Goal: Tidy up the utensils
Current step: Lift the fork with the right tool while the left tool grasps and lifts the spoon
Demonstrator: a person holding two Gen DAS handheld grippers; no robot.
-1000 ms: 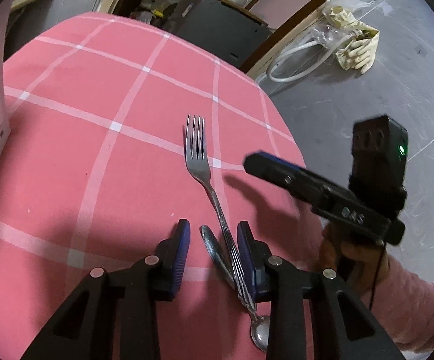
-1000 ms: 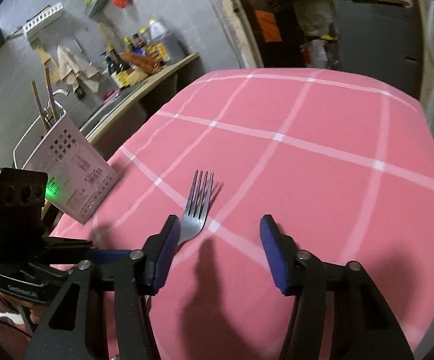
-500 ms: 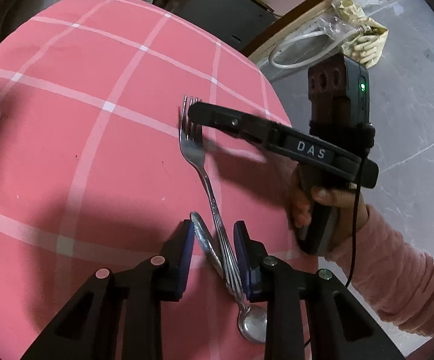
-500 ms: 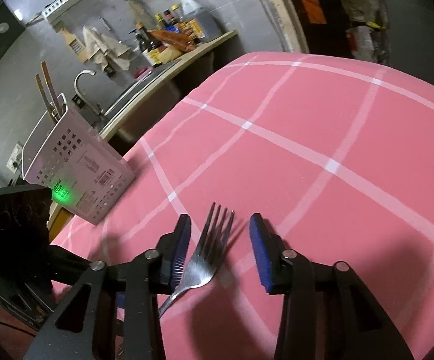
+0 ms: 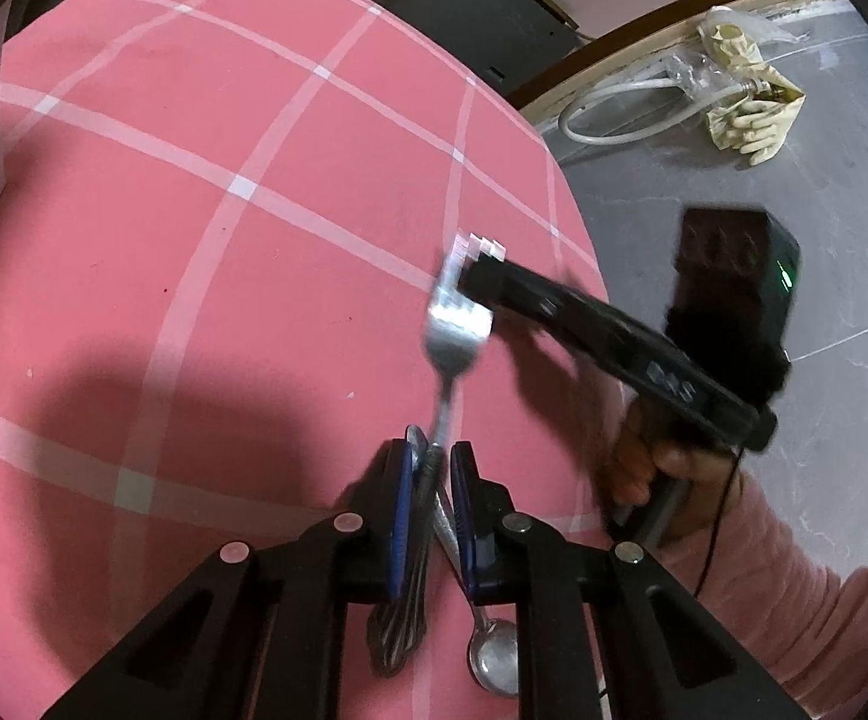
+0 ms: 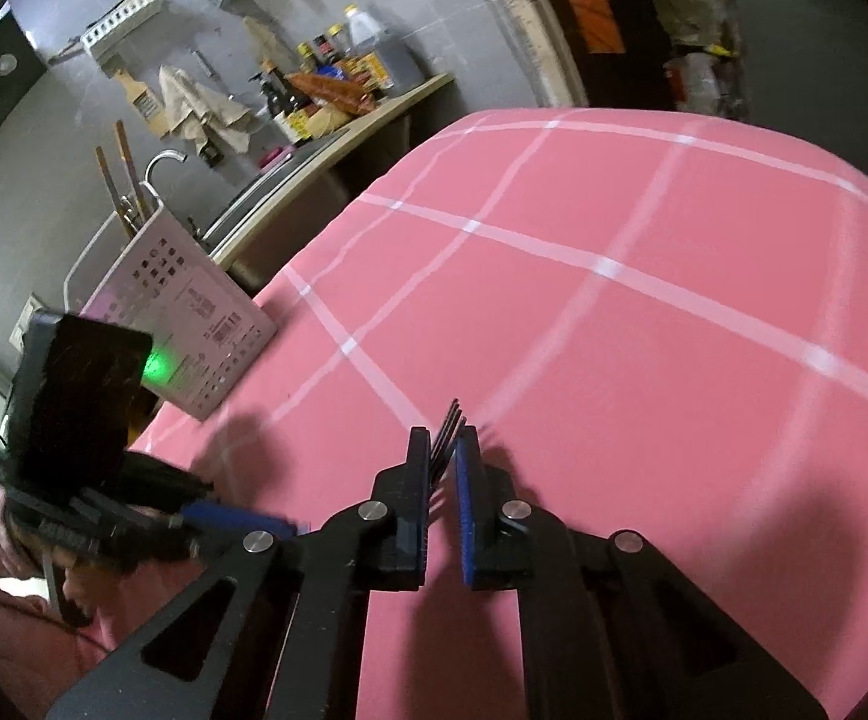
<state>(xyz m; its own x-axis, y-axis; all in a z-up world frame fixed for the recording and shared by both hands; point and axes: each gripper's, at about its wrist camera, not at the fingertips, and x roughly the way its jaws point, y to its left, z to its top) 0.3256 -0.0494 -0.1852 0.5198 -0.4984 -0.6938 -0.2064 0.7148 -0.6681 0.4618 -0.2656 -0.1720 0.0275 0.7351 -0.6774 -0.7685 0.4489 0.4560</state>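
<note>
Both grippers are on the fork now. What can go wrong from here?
1. The left gripper is closing with both the fork handle and the spoon handle between its jaws; a lift may drag the spoon along or drop it.
2. The right gripper is closing on the tines alone, edge-on; the fork may twist or slip.
3. With both ends held, uneven pulls could yank it loose.

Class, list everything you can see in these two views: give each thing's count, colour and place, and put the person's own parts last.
Fork: one, silver, head between the right jaws, handle between the left jaws.
Spoon: one, silver, on the cloth under the left gripper.
Cloth: one, pink with white lines, over the table.
Basket: one, white, at the table's edge, sticks inside.
Bottles: several, dark, on the counter.
Hose: one, white, on the floor.
Left gripper: black, blue pads, jaws closing.
Right gripper: black, jaws closing.
Sleeve: pink.
</note>
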